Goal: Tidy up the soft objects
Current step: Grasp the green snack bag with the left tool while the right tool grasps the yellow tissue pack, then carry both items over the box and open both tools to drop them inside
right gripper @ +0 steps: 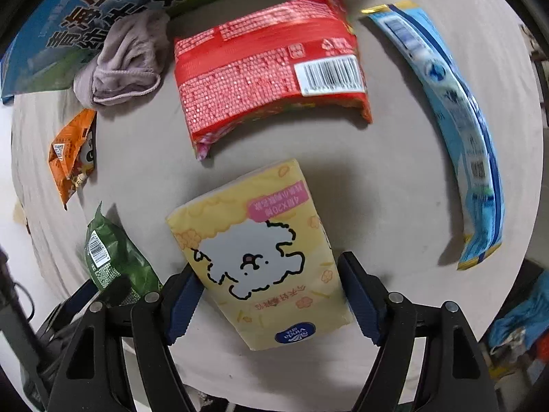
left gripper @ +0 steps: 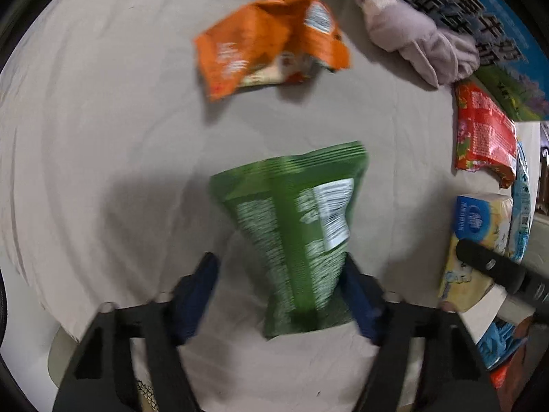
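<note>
A green snack bag [left gripper: 295, 213] lies flat on the grey table cover [left gripper: 103, 103], with my left gripper [left gripper: 281, 274] open around its near end. The right finger [left gripper: 360, 292] sits at the bag's edge and the left finger [left gripper: 199, 292] stands apart from it. My right gripper [right gripper: 267, 285] is open astride a yellow tissue pack [right gripper: 260, 250] with a white dog drawing. Both pads are close to the pack's sides and the pack looks unsqueezed. The same pack [left gripper: 473, 240] shows at the right of the left wrist view.
An orange snack bag [left gripper: 267, 44], a red noodle bag [right gripper: 267, 72] and a long blue bag [right gripper: 456, 120] lie on the cover. A crumpled mauve cloth [right gripper: 127, 61] rests against a blue-green printed carton [right gripper: 85, 10] at the back. The table edge runs close behind both grippers.
</note>
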`<action>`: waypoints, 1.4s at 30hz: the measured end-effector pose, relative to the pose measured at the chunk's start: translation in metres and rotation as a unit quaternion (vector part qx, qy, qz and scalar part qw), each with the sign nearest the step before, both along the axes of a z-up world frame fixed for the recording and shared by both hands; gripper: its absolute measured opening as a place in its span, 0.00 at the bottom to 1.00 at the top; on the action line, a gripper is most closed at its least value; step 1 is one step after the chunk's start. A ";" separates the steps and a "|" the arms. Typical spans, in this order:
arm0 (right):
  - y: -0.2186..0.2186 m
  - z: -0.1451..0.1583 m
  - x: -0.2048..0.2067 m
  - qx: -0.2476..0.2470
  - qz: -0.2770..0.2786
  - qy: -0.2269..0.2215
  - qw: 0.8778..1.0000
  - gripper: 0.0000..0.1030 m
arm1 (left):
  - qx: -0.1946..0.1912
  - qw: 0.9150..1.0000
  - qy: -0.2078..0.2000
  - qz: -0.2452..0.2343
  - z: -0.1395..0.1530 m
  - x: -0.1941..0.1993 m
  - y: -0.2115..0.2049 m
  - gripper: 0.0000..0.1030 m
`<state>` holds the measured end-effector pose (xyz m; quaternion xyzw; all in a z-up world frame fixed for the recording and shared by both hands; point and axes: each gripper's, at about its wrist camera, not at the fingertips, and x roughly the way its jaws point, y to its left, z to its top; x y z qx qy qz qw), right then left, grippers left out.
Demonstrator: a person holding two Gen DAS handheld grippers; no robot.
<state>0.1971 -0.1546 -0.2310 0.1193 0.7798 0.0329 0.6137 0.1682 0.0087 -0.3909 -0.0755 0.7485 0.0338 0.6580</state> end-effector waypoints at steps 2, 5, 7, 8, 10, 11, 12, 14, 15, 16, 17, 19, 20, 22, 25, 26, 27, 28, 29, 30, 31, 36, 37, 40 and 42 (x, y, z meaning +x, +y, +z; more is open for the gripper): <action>0.012 -0.012 -0.005 -0.013 0.024 0.002 1.000 0.77 | 0.005 1.000 -0.006 -0.022 0.003 0.002 -0.014 0.38; 0.022 -0.023 -0.020 -0.036 0.037 0.011 0.999 0.69 | 0.027 0.997 -0.023 -0.071 0.012 0.001 -0.035 0.32; 0.023 -0.035 -0.035 -0.020 0.028 0.031 0.999 0.68 | 0.025 0.994 -0.031 -0.102 0.016 -0.001 -0.047 0.32; 0.024 -0.036 -0.043 -0.016 0.027 0.032 0.999 0.68 | 0.024 0.993 -0.030 -0.114 0.016 -0.003 -0.051 0.32; 0.027 -0.040 -0.053 -0.027 0.036 0.016 0.999 0.68 | 0.032 0.992 -0.029 -0.118 0.013 -0.004 -0.054 0.36; 0.027 -0.043 -0.056 -0.037 0.039 0.008 0.999 0.68 | 0.028 0.993 -0.028 -0.112 0.012 -0.003 -0.051 0.37; 0.028 -0.046 -0.060 -0.038 0.037 0.006 0.999 0.68 | 0.025 0.994 -0.028 -0.107 0.009 -0.004 -0.053 0.37; 0.032 -0.054 -0.070 -0.046 0.039 -0.003 0.998 0.69 | 0.020 0.994 -0.030 -0.100 0.004 -0.005 -0.051 0.36; 0.035 -0.056 -0.074 -0.054 0.043 -0.008 0.998 0.68 | 0.020 0.994 -0.033 -0.098 0.001 -0.012 -0.046 0.35; 0.037 -0.057 -0.077 -0.061 0.045 -0.012 0.997 0.67 | 0.020 0.995 -0.036 -0.096 0.003 -0.013 -0.045 0.35; 0.039 -0.054 -0.079 -0.066 0.047 -0.015 0.997 0.66 | 0.019 0.995 -0.039 -0.094 0.009 -0.014 -0.043 0.32; 0.040 -0.057 -0.089 -0.071 0.046 -0.016 0.996 0.65 | 0.025 0.994 -0.050 -0.092 0.017 -0.015 -0.039 0.29; 0.040 -0.057 -0.095 -0.070 0.042 -0.019 0.996 0.65 | 0.031 0.994 -0.055 -0.093 0.017 -0.025 -0.038 0.28; 0.038 -0.049 -0.114 -0.071 0.040 -0.028 0.996 0.65 | 0.035 0.992 -0.070 -0.095 0.027 -0.034 -0.040 0.28; 0.034 -0.046 -0.131 -0.062 0.035 -0.039 0.997 0.65 | 0.035 0.990 -0.091 -0.101 0.053 -0.047 -0.044 0.28; 0.033 -0.045 -0.133 -0.059 0.034 -0.045 0.997 0.65 | 0.036 0.989 -0.098 -0.103 0.063 -0.050 -0.046 0.28; 0.033 -0.052 -0.126 -0.056 0.033 -0.052 0.997 0.65 | 0.036 0.988 -0.106 -0.104 0.070 -0.051 -0.048 0.28; 0.030 -0.055 -0.125 -0.052 0.031 -0.057 0.997 0.65 | 0.036 0.987 -0.117 -0.107 0.083 -0.055 -0.050 0.28; 0.029 -0.052 -0.128 -0.046 0.030 -0.063 0.996 0.65 | 0.035 0.985 -0.129 -0.108 0.097 -0.058 -0.051 0.28; 0.017 -0.049 -0.127 -0.040 0.027 -0.071 0.996 0.65 | 0.032 0.984 -0.138 -0.109 0.109 -0.062 -0.054 0.28; 0.014 -0.043 -0.131 -0.034 0.025 -0.079 0.996 0.65 | 0.029 0.983 -0.147 -0.110 0.121 -0.066 -0.056 0.28; -0.031 -0.022 -0.136 -0.002 0.015 -0.126 0.992 0.65 | 0.010 0.974 -0.199 -0.108 0.182 -0.060 -0.059 0.28; -0.041 -0.021 -0.131 0.002 0.014 -0.135 0.991 0.65 | 0.003 0.972 -0.211 -0.107 0.199 -0.058 -0.059 0.28; -0.058 0.021 -0.123 0.019 0.008 -0.165 0.986 0.65 | -0.018 0.965 -0.237 -0.109 0.235 -0.047 -0.061 0.28; -0.066 0.036 -0.120 0.027 0.004 -0.184 0.983 0.65 | -0.032 0.961 -0.250 -0.114 0.257 -0.035 -0.064 0.28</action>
